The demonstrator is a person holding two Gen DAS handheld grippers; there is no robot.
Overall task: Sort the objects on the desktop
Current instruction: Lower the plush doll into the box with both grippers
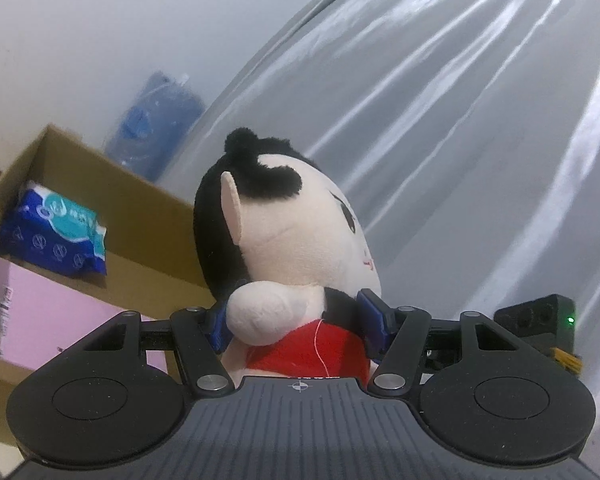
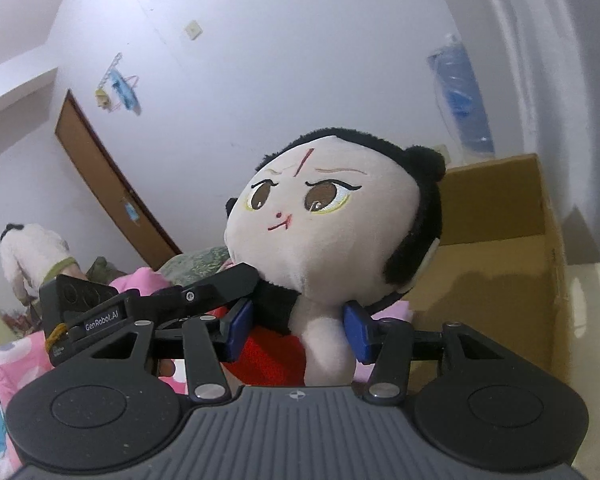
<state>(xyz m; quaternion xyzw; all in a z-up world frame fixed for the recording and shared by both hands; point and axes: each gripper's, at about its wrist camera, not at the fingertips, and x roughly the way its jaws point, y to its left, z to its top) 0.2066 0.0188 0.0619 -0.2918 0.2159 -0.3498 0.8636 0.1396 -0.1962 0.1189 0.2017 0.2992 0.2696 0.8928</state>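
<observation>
The left gripper (image 1: 298, 322) has its blue pads pressed into both sides of the plush doll (image 1: 296, 236), closed on its body just below the head; the right gripper (image 2: 296, 330) likewise pinches the doll (image 2: 332, 216) between its blue fingers at the neck and arm. The doll's lower body is hidden behind both gripper housings, so its legs cannot be made out, and what it rests on, if anything, is out of sight. It has a large cream head, black hair with small buns, brown embroidered eyes, a red mark on the forehead and a red garment. It rises upright straight ahead of each claw, its head above the fingertips, seen in profile from the left wrist and face-on from the right. Left of the left gripper and beyond it stands an open cardboard box (image 1: 100, 184) holding a blue tissue pack (image 1: 54, 236); the same box (image 2: 500, 216) sits behind the doll, right of the right gripper.
</observation>
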